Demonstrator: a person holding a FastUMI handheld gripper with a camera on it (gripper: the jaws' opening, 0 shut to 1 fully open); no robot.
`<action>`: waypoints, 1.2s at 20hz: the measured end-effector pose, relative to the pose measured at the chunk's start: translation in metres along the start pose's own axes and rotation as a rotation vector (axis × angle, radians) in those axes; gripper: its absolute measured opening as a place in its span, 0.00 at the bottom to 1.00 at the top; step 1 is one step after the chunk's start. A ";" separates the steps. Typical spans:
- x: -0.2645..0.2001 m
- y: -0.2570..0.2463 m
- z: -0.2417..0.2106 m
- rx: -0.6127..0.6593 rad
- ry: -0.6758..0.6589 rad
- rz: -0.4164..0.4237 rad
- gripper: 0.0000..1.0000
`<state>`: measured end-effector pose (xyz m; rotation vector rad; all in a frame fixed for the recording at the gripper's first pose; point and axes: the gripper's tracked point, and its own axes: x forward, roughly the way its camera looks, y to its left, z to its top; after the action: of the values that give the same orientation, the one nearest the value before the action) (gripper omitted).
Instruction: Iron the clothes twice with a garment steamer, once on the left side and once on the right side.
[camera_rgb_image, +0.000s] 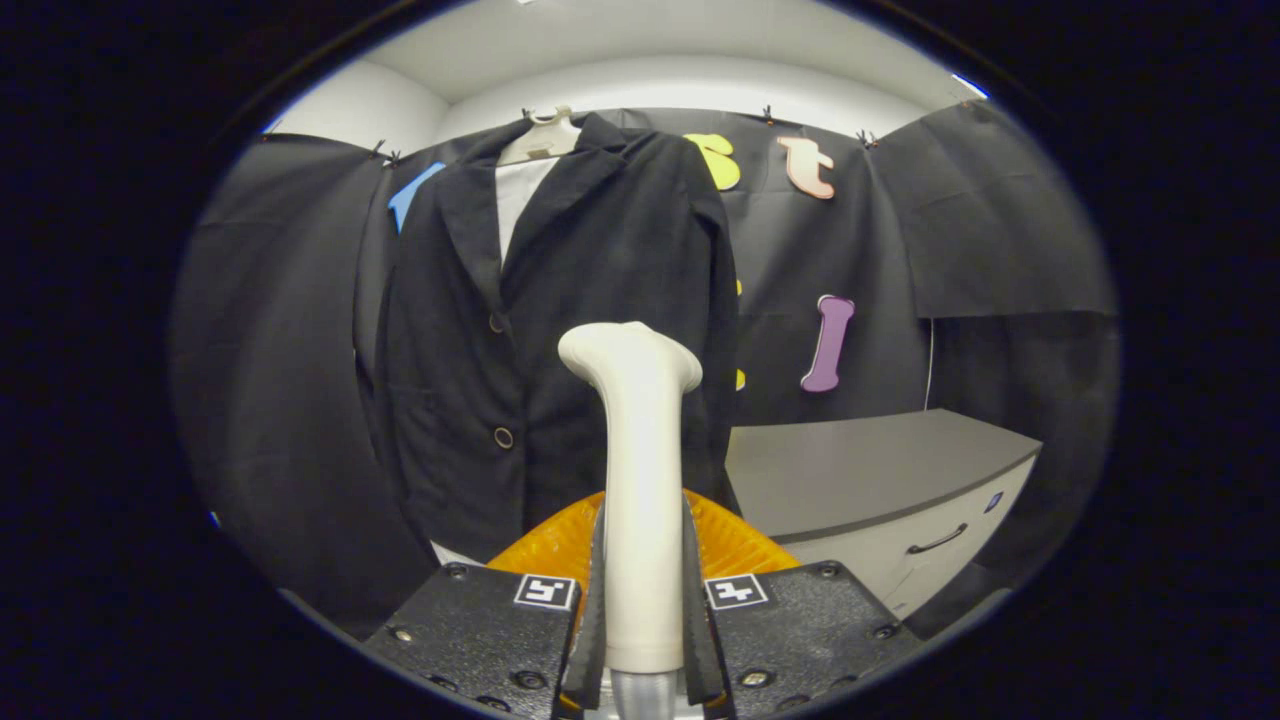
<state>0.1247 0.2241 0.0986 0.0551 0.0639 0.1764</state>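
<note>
Gripper (641, 590) clamped on garment steamer (638, 470), held upright between both fingers. Dark jacket (560, 330) hangs on hanger (541, 138) just beyond steamer head; open room right of it, above counter (860, 470) edge. Orange basin (740, 545) behind the fingers, contents hidden.

black cloth wall (1000, 220), grey drawer cabinet (880, 470), white ceiling (640, 50)

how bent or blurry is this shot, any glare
Gripper view: strong fisheye bending, so the cabinet edge and wall curve; the jacket is sharp enough to show its buttons; soft glare on the steamer head, which the gripper fingers clamp; the dark jacket loses fold detail against the dark wall.
</note>
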 end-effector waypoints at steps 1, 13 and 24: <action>0.000 0.000 -0.005 0.001 0.007 0.000 0.34; -0.003 0.001 -0.081 -0.033 0.131 0.044 0.34; -0.005 0.001 -0.135 -0.063 0.255 0.062 0.34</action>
<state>0.1102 0.2303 -0.0352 -0.0286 0.3111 0.2467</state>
